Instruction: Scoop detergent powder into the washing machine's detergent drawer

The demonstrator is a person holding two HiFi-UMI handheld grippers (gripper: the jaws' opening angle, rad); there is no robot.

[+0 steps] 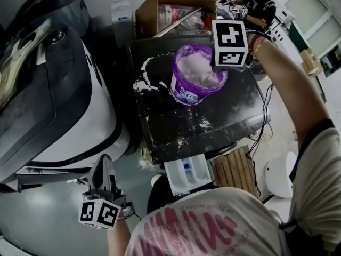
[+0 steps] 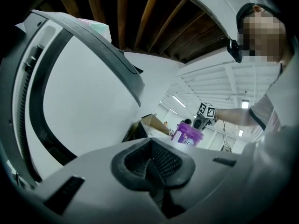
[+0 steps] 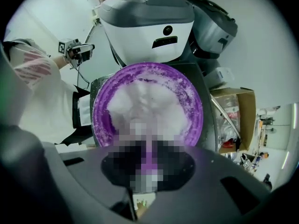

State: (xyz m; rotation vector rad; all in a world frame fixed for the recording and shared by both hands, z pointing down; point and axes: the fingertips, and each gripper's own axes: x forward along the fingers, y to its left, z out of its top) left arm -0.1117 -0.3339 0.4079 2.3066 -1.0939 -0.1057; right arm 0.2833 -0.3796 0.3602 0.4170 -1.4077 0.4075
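Pink-printed white shirt (image 1: 192, 225), mine, at the bottom edge of the head view.

1. Large white-and-black rounded machine body (image 1: 80, 111), far left.
2. Left gripper (image 1: 104, 167), held low beside that machine and well apart from the work; jaws pressed together, nothing between them.
3. Loose white spilled powder (image 1: 141, 83), scattered on the glossy black washer top (image 1: 213, 121).
4. Brown cardboard box (image 1: 146, 15), behind the top.
5. White plastic detergent drawer (image 1: 186, 174), pulled open below the top's front edge.
6. Round purple plastic tub (image 1: 184, 92), standing upright on the top, heaped with white detergent powder (image 1: 194, 68).
7. Right gripper (image 1: 218, 65), over the tub's far rim; my view of its jaws is blurred, but they seem closed on a slim purple handle (image 3: 147, 155).
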